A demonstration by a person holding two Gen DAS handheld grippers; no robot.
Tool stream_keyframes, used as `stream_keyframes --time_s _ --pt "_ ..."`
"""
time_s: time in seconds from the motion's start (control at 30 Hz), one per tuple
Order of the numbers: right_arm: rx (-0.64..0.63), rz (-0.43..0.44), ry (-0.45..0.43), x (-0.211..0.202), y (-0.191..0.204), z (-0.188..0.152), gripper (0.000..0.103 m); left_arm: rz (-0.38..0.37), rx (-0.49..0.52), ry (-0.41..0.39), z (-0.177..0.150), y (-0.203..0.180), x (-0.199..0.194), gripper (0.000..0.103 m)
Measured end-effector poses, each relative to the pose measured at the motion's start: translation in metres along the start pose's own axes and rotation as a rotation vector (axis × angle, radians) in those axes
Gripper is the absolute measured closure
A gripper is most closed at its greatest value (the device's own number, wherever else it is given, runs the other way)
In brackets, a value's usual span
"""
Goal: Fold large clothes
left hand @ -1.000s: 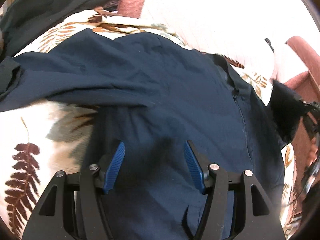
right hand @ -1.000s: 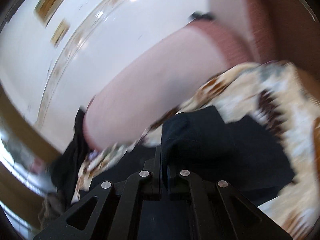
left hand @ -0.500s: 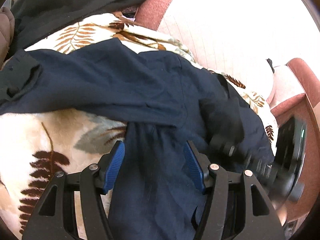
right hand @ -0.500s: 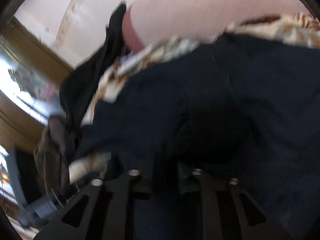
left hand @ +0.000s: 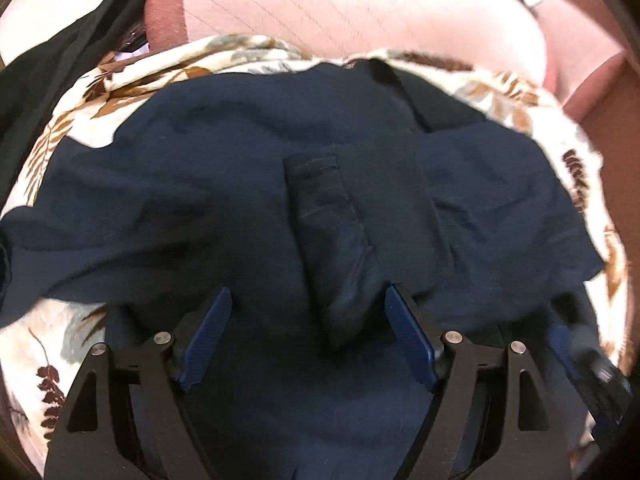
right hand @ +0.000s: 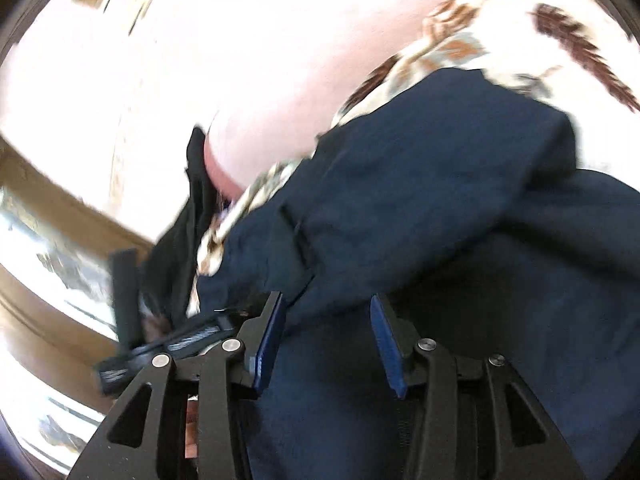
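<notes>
a dark navy jacket (left hand: 224, 184) lies spread and rumpled across the middle of the left wrist view, on a cream blanket (left hand: 120, 76) printed with brown fern leaves. a sleeve (left hand: 332, 240) is folded over the body of the jacket and runs from the centre of the frame down toward the lower middle, its cuff end uppermost. the left gripper (left hand: 308, 336) fills the bottom of that frame, its blue-padded fingers (left hand: 206, 340) spread wide with the sleeve's lower end between them, nothing pinched. in the right wrist view the jacket (right hand: 440, 200) covers the centre and lower right, with the blanket (right hand: 520, 32) showing at the upper right. the right gripper (right hand: 328, 340) sits at the bottom centre, fingers apart over the cloth and holding nothing. a pink cushion (left hand: 360, 4) stretches along the top of the left wrist view, and a black garment (left hand: 60, 52) drapes at the upper left. the right wrist view is blurred.
</notes>
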State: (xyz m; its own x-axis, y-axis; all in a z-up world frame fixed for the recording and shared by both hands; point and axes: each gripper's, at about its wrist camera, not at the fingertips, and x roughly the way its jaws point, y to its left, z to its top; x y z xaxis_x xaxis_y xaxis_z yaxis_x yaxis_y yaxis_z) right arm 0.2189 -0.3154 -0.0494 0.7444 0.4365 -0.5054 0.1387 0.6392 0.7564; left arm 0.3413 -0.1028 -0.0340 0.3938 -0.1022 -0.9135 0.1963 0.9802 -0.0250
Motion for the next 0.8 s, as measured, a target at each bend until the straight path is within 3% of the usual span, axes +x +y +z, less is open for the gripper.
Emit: stream_keyframes --time_s 0.03,0.07,0.13,0.17,0.27,0.37,0.43,0.5,0.6,0.67,0.7,0.73,0.77,0.8 --pt "0.015 0.005 -0.016 -0.005 -0.007 0.002 0.057 0.016 0.002 0.003 0.001 -0.004 0.005 0.026" --pt "0.026 0.008 -0.03 -0.01 -0.013 0.003 0.057 0.024 0.0 0.004 0.003 -0.005 0.009 0.046" --pt "0.048 0.016 -0.047 -0.017 -0.02 0.006 0.057 -0.057 -0.023 0.021 0.005 0.0 0.011 0.085" --pt "0.061 0.022 -0.062 -0.021 -0.024 0.009 0.057 -0.066 -0.058 0.012 0.006 0.006 0.006 0.088" --pt "0.097 0.025 -0.145 -0.046 -0.039 0.019 0.056 -0.06 -0.124 -0.096 0.005 0.028 -0.026 0.09" --pt "0.144 0.002 -0.237 -0.069 -0.052 0.033 0.053 -0.055 -0.173 -0.156 0.0 0.058 -0.049 0.09" --pt "0.173 -0.038 -0.275 -0.076 -0.059 0.045 0.053 -0.028 -0.199 -0.144 -0.004 0.077 -0.049 0.09" --pt "0.188 -0.047 -0.284 -0.074 -0.062 0.053 0.052 -0.056 -0.253 -0.079 -0.01 0.098 -0.036 0.09" --pt "0.162 -0.135 -0.23 -0.048 -0.063 0.077 0.051 -0.106 -0.289 -0.037 -0.017 0.107 -0.024 0.09" --pt "0.123 -0.191 -0.152 -0.022 -0.062 0.085 0.051 -0.112 -0.278 -0.041 -0.019 0.104 -0.022 0.088" --pt "0.09 -0.221 -0.072 0.0 -0.061 0.089 0.051 -0.116 -0.272 -0.044 -0.019 0.101 -0.022 0.088" --pt "0.055 -0.222 0.021 0.019 -0.06 0.091 0.061 -0.127 -0.268 -0.05 -0.019 0.099 -0.024 0.087" --pt "0.011 -0.223 0.081 0.03 -0.057 0.091 0.099 -0.141 -0.265 -0.059 -0.017 0.098 -0.026 0.084" --pt "-0.046 -0.24 0.07 0.031 -0.051 0.091 0.098 -0.158 -0.263 -0.072 -0.016 0.097 -0.028 0.081"
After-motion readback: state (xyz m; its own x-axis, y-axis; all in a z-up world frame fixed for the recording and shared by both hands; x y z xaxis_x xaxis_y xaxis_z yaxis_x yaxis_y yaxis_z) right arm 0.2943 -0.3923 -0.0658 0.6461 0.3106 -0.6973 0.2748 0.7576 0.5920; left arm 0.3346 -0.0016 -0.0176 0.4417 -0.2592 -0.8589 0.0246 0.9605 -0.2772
